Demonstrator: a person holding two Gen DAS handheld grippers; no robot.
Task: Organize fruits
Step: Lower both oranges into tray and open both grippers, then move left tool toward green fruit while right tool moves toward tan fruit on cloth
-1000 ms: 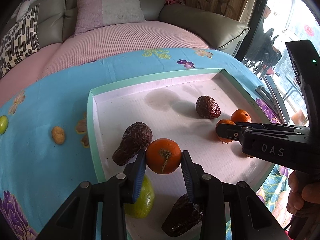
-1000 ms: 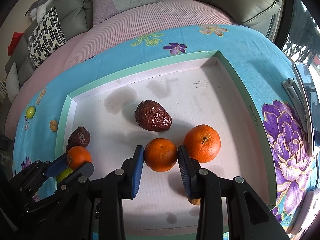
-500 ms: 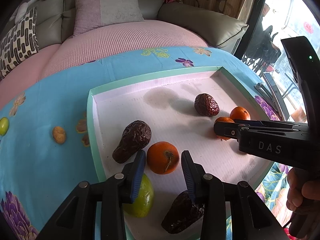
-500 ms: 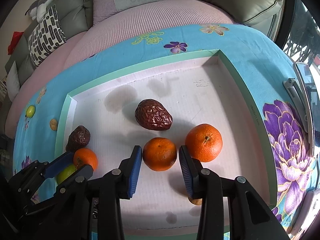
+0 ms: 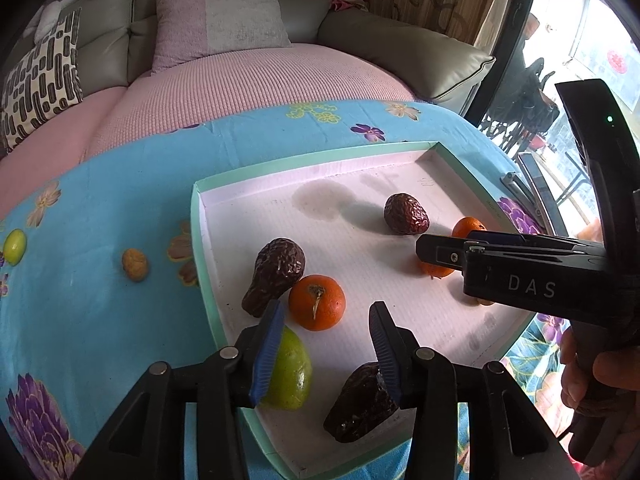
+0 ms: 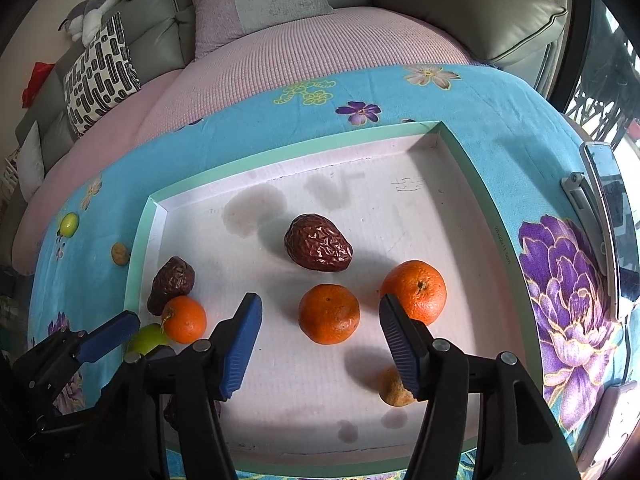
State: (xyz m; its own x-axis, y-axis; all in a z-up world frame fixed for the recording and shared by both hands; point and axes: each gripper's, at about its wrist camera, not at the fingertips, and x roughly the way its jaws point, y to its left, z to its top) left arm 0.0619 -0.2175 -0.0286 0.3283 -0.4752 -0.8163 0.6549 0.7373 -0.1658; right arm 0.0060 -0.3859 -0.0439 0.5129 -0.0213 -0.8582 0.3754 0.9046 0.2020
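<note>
A white tray with a mint-green rim lies on the blue flowered cloth. My left gripper is open at the tray's near left corner. An orange rests on the tray just ahead of its fingertips, against a dark wrinkled fruit. A green fruit and another dark fruit lie under its fingers. My right gripper is wide open around a second orange without touching it. A third orange and a dark wrinkled fruit sit close by.
A small green fruit and a small brown nut-like piece lie on the cloth left of the tray. A small orange-brown piece sits under the right finger. A metal-framed device lies at the right edge. A sofa stands behind.
The left gripper let go of its orange, which now rests on the tray, and drew back. The right gripper's fingers spread wide from the second orange.
</note>
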